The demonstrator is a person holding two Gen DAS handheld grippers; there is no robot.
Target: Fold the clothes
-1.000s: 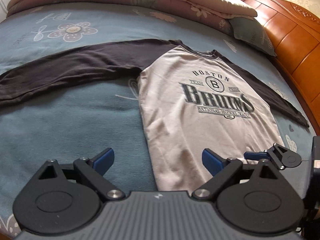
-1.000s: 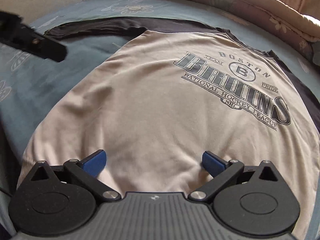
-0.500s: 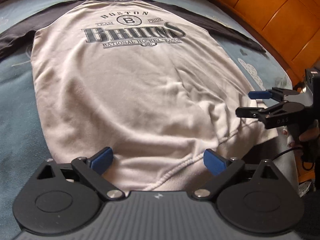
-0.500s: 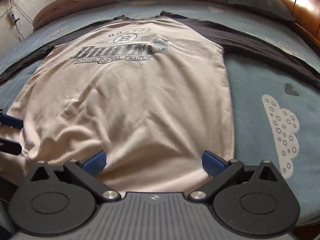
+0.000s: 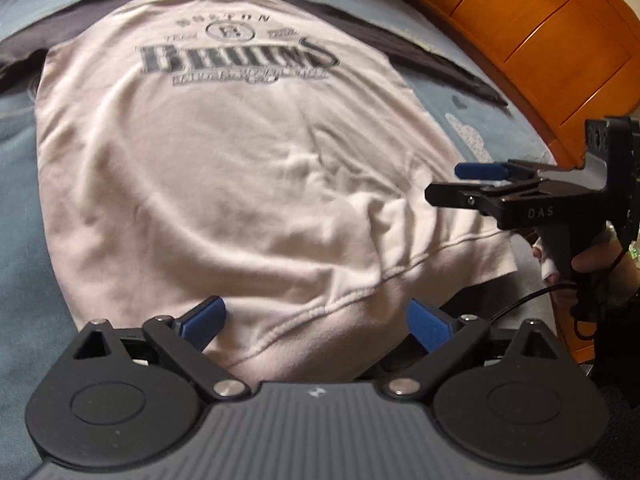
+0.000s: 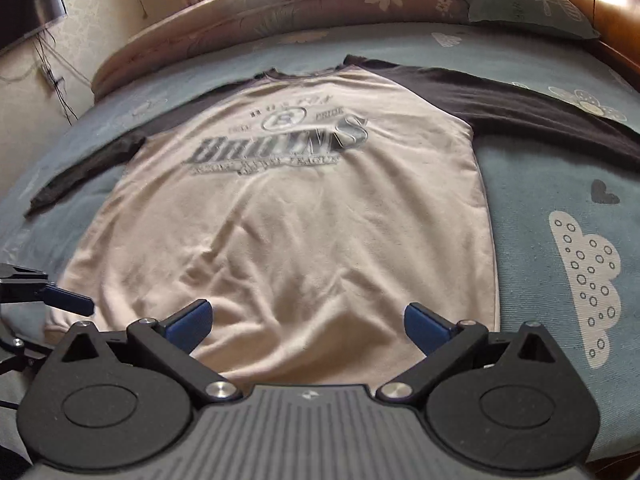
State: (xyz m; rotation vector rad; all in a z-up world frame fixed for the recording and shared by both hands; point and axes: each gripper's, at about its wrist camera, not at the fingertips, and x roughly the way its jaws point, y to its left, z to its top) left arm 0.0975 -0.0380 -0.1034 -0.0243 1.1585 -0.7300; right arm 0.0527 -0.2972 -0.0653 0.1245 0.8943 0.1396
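Observation:
A cream long-sleeved shirt (image 5: 224, 152) with dark sleeves and a "Boston Bruins" print lies face up and spread flat on the blue bed sheet (image 6: 552, 168). Its hem lies at the near edge of the bed. My left gripper (image 5: 316, 322) is open just above the left part of the hem, with cloth showing between its blue pads. My right gripper (image 6: 307, 324) is open over the right part of the hem. In the left wrist view a hand holds the right gripper (image 5: 460, 182) by the hem's right corner. The left gripper's fingertip (image 6: 68, 300) shows at the right wrist view's left edge.
An orange wooden bed board (image 5: 520, 40) runs along the right side. A folded quilt (image 6: 320, 4) and a teal pillow (image 6: 520, 4) lie at the far side of the bed. A dark screen (image 6: 28, 4) and cables hang on the left wall.
Both grippers have swung to the shirt's hem at the near bed edge, the left one coming from beside the shirt's left side. Both stay open, and the shirt has not moved.

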